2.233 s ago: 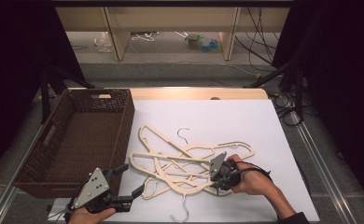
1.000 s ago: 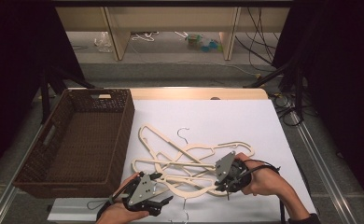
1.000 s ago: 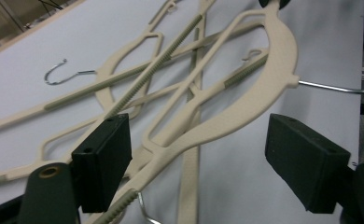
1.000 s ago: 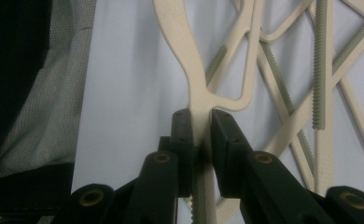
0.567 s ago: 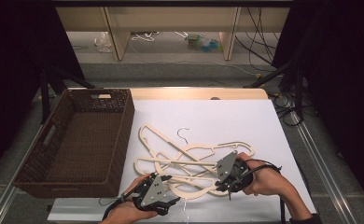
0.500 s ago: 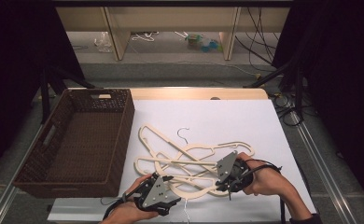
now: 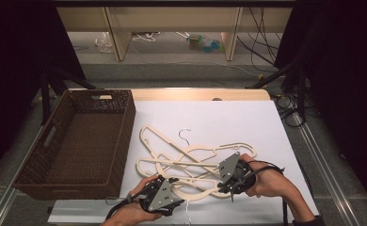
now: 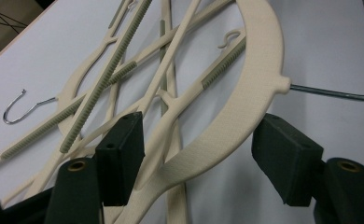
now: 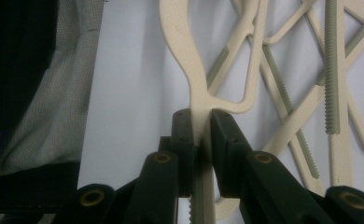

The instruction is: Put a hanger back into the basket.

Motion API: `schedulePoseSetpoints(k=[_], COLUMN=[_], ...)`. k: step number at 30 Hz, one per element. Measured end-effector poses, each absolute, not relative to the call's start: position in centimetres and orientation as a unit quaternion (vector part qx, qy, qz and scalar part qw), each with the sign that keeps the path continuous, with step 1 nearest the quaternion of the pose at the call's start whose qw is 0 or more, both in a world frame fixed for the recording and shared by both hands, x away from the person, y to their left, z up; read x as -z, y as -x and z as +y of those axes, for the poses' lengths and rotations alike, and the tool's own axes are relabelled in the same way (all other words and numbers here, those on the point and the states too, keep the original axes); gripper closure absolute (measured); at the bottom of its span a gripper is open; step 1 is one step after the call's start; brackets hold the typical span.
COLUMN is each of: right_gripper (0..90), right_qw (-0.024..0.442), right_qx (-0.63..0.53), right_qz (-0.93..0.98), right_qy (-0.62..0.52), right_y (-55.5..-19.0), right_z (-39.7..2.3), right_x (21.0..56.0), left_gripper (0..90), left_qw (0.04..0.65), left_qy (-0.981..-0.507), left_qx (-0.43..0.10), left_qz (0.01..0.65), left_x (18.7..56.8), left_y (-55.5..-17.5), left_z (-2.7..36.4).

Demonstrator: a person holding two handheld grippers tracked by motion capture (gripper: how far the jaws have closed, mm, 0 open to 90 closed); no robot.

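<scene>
Cream hangers [image 7: 191,162] lie tangled on the white table [image 7: 247,117], beside the wicker basket [image 7: 78,136]. Right gripper [image 9: 201,133] clamps one hanger's end. Left gripper [image 8: 199,154] jaws, just closing, straddle a hanger's curved shoulder [image 8: 245,102] without pressing it.

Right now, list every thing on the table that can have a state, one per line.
Left gripper: open, jaws have just been closing, astride a hanger arm, not yet pressing.
Right gripper: shut on a hanger.
Cream hangers: tangled pile, flat on the white tabletop.
Wicker basket: upright, empty.
</scene>
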State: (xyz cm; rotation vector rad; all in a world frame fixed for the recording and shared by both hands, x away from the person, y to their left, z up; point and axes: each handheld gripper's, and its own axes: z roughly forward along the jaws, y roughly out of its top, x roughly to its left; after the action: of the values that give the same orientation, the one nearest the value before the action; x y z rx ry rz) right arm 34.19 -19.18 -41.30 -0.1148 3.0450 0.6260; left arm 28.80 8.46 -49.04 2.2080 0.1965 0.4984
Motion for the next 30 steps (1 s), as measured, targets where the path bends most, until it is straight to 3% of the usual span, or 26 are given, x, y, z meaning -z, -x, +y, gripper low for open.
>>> schedulePoseSetpoints(k=[8,12,26,30], right_gripper=[80.6,80.6,80.4,76.8], right_qw=[0.011,0.015,0.008,0.004], right_qx=[-0.204,-0.207,-0.213,-0.211], right_qz=[0.978,0.978,0.977,0.977], right_qy=[0.038,0.037,0.03,0.014], right_y=[-34.3,-34.4,-34.7,-34.8], right_z=[-19.2,-19.5,-20.2,-20.4], right_x=[41.3,41.3,41.9,42.3], left_gripper=[45.7,57.7,73.0,77.5], left_qw=[0.424,0.425,0.429,0.43], left_qy=[-0.882,-0.883,-0.874,-0.868], left_qx=[-0.196,-0.196,-0.222,-0.233], left_qz=[0.062,0.042,-0.051,-0.087], left_x=[49.1,48.7,46.5,45.6], left_y=[-28.7,-28.6,-28.2,-28.4], left_z=[7.7,7.7,7.2,7.0])
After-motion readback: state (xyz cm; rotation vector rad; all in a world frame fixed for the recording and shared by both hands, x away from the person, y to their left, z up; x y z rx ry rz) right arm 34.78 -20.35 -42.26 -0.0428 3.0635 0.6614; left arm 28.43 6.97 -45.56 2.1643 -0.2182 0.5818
